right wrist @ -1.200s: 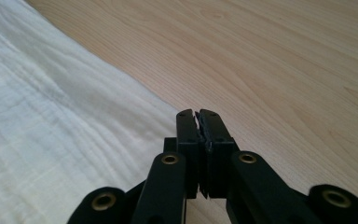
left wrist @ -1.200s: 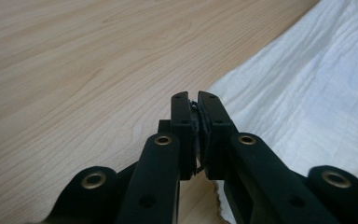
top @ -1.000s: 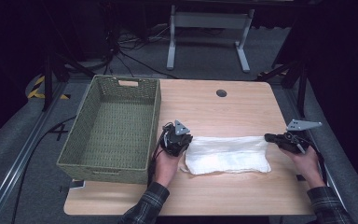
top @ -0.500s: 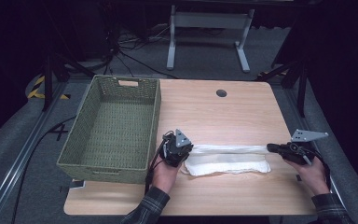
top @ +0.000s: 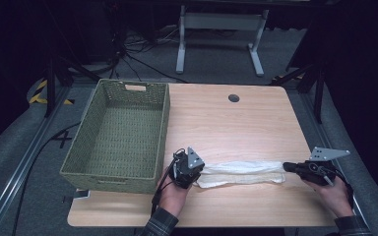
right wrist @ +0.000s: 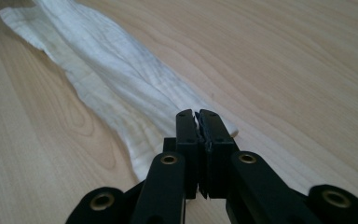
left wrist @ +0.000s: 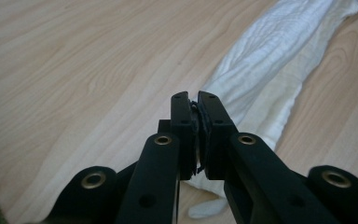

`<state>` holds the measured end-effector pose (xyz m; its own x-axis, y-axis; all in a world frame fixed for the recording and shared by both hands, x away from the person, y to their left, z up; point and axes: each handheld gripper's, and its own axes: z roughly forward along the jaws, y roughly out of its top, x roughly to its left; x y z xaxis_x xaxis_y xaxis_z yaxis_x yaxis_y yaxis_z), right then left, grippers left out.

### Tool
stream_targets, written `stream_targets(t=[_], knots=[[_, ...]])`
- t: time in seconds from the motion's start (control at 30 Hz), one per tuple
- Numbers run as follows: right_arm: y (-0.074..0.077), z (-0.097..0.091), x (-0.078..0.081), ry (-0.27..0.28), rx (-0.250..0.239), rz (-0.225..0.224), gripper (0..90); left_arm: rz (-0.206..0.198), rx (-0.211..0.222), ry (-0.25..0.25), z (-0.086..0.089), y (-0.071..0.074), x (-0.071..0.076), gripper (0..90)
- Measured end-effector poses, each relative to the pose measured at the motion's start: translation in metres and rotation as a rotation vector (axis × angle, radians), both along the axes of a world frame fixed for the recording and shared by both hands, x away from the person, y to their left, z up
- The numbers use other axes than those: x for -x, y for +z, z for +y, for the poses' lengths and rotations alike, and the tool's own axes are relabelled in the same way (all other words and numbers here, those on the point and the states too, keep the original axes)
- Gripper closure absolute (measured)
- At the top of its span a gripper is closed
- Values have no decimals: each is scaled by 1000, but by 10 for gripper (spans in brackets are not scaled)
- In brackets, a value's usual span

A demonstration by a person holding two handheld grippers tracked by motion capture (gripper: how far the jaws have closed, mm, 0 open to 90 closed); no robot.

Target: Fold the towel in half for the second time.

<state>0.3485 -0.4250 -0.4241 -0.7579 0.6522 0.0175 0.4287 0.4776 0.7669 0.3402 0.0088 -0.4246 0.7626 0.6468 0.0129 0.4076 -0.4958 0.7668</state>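
Observation:
A white cloth (top: 241, 172) lies as a long narrow band across the near part of the wooden table (top: 226, 128). My left gripper (top: 200, 170) is shut at the cloth's left end, held by a hand in a plaid sleeve. In the left gripper view the jaws (left wrist: 195, 98) are pressed together with the cloth (left wrist: 270, 60) running away from their tips. My right gripper (top: 286, 167) is shut at the right end. Its view shows the jaws (right wrist: 197, 113) closed on the cloth (right wrist: 112, 70), which stretches off to the upper left.
A green woven basket (top: 163, 132) stands empty on the table's left side, right beside my left hand. A round cable hole (top: 234, 98) sits near the far edge. A grey desk frame (top: 216, 29) and cables lie on the floor beyond.
Both grippers have moved toward the table's near edge, drawing the cloth's edge with them. The cloth has become narrower and longer.

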Motion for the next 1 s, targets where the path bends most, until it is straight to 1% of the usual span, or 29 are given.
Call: stream_targets(t=[0.07, 0.1, 0.13, 0.17, 0.2, 0.23, 0.27, 0.3, 0.33, 0.37, 0.4, 0.43, 0.47, 0.53, 0.57, 0.63, 0.67, 0.7, 0.73, 0.77, 0.8, 0.83, 0.87, 0.9, 0.93, 0.97, 1.0], knots=[[-2, 1, 3, 5, 3, 5, 877, 21, -5, -6, 1, -2, 3, 856], [-3, 1, 4, 5, 6, 13, 876, 22, -9, -7, 1, -4, 4, 855], [-4, 1, 5, 9, 9, 15, 874, 31, -10, -9, 2, -4, 5, 852], [-5, 1, 6, 11, 8, 26, 869, 40, -3, -12, 3, -4, 6, 845], [-5, 2, 8, 20, 10, 25, 839, 37, 4, -13, 3, -4, 7, 833], [-5, 2, 8, 20, 10, 25, 839, 37, 4, -13, 3, -4, 7, 815], [-4, 2, 9, 22, 8, 21, 805, 35, 15, -12, 5, 0, 8, 815], [0, 2, 12, 25, -19, 7, 780, 32, 25, -16, 6, 2, 9, 788], [3, 2, 14, 24, -26, -2, 781, 18, 38, -14, 6, 7, 11, 779], [3, 2, 14, 24, -26, -2, 781, 18, 38, -14, 6, 7, 11, 778], [5, 2, 15, 23, -27, -13, 783, 16, 44, -17, 6, 10, 11, 778], [6, 3, 15, 20, -34, -10, 784, 7, 50, -15, 6, 12, 10, 778], [7, 4, 15, 21, -37, -16, 807, 8, 48, -26, 5, 14, 9, 774], [6, 5, 14, 22, -40, -7, 830, 9, 52, -28, 3, 15, 7, 780], [6, 5, 14, 22, -40, -7, 830, 14, 54, -37, 1, 14, 5, 780], [4, 7, 11, 25, -36, 9, 864, 43, 59, -57, -6, 11, -1, 808], [1, 9, 9, 30, -23, 19, 886, 74, 57, -78, -13, 5, -8, 833], [1, 9, 9, 30, -23, 19, 886, 74, 57, -78, -13, 5, -8, 843], [-1, 10, 8, 31, -18, 26, 890, 99, 42, -100, -19, -1, -12, 843], [-4, 11, 7, 32, -11, 44, 892, 127, 23, -110, -21, -6, -15, 853], [-6, 12, 7, 34, -6, 52, 894, 156, 19, -120, -23, -11, -16, 861], [-8, 12, 7, 37, 2, 60, 894, 173, 3, -130, -23, -14, -17, 874], [-9, 13, 6, 38, 8, 64, 895, 182, -14, -135, -23, -19, -18, 880], [-11, 13, 6, 38, 18, 71, 896, 208, -27, -130, -21, -21, -17, 892], [-12, 14, 6, 41, 25, 81, 896, 220, -27, -134, -19, -25, -15, 894], [-14, 14, 5, 41, 37, 89, 897, 231, -42, -137, -17, -27, -13, 895], [-16, 14, 5, 45, 52, 99, 897, 245, -70, -140, -16, -27, -11, 895]])
